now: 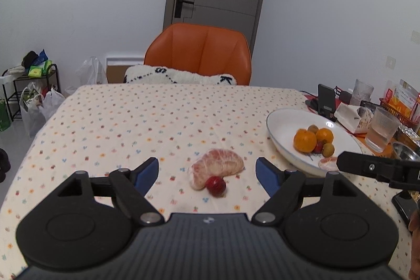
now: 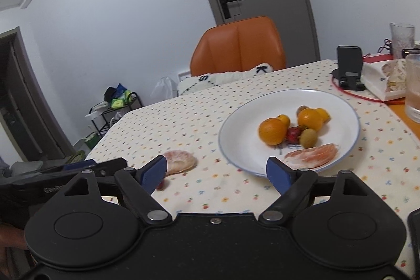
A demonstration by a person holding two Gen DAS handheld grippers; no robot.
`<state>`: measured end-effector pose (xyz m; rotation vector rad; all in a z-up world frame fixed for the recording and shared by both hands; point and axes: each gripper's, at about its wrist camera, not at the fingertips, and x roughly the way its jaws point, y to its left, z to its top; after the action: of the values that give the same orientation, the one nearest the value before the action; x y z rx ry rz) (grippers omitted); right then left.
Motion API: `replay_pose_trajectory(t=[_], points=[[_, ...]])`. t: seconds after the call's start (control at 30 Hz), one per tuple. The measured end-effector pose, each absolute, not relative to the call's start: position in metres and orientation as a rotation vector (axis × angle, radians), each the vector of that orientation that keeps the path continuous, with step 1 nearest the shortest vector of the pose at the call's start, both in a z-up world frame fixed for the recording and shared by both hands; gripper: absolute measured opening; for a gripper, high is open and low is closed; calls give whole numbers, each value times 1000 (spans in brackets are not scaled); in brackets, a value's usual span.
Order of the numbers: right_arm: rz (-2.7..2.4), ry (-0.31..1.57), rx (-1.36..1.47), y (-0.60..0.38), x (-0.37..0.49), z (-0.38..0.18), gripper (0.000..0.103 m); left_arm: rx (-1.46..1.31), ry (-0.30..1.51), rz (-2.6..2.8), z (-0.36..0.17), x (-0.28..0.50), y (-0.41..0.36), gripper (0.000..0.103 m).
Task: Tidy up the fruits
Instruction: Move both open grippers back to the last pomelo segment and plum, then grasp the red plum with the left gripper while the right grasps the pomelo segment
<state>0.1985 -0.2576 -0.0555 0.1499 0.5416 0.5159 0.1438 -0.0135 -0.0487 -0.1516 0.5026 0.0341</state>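
Fruit is split between cloth and plate from where I sit. On the flowered tablecloth [image 1: 131, 122] I see a peeled pomelo segment [image 1: 216, 167] with a strawberry [image 1: 215, 186] touching its near edge. My left gripper [image 1: 207, 172] hangs just short of the pair, jaws spread wide and empty, blue pads [image 1: 147, 175] on either side of them. To the right stands the white plate [image 2: 236, 133]; in it I count several oranges [image 2: 272, 131], kiwis [image 2: 308, 137], a second strawberry [image 2: 293, 135] between them, and another pomelo piece [image 2: 312, 156] lying near the rim. My right gripper [image 2: 216, 172] sits at that near rim, jaws likewise parted and holding nothing. Beyond the plate I see a phone stand [image 2: 349, 67], a tissue box [image 2: 380, 83] and a ribbed glass [image 2: 413, 85]. An orange chair [image 1: 199, 51] stands at the table's far side.
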Motion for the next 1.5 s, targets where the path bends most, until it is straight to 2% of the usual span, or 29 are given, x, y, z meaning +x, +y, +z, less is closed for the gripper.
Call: replay_pose_trajectory(t=[0.27,0.6,0.73,1.0,1.17,1.27,1.5], points=[[551,555,136,-244,197,-60,83,-153,529,13,-59,145,-13,76],[584,581,130,-234,202,-69,82,-152,568,-28,-70,158,-18,58],[585,596,132,-232,207,-73,80,-160,586,-25,-76,166,-19,54],[579,617,143,-233,217,-81,80,-150,614,-34,-87,184,-24,53],[575,629,153,-234,223,-86,80,-144,635,-48,-92,195,-26,39],[576,637,158,-234,225,-88,80,-128,658,-56,-97,201,-28,21],[587,652,154,-228,230,-93,80,-143,645,-52,-95,197,-23,21]])
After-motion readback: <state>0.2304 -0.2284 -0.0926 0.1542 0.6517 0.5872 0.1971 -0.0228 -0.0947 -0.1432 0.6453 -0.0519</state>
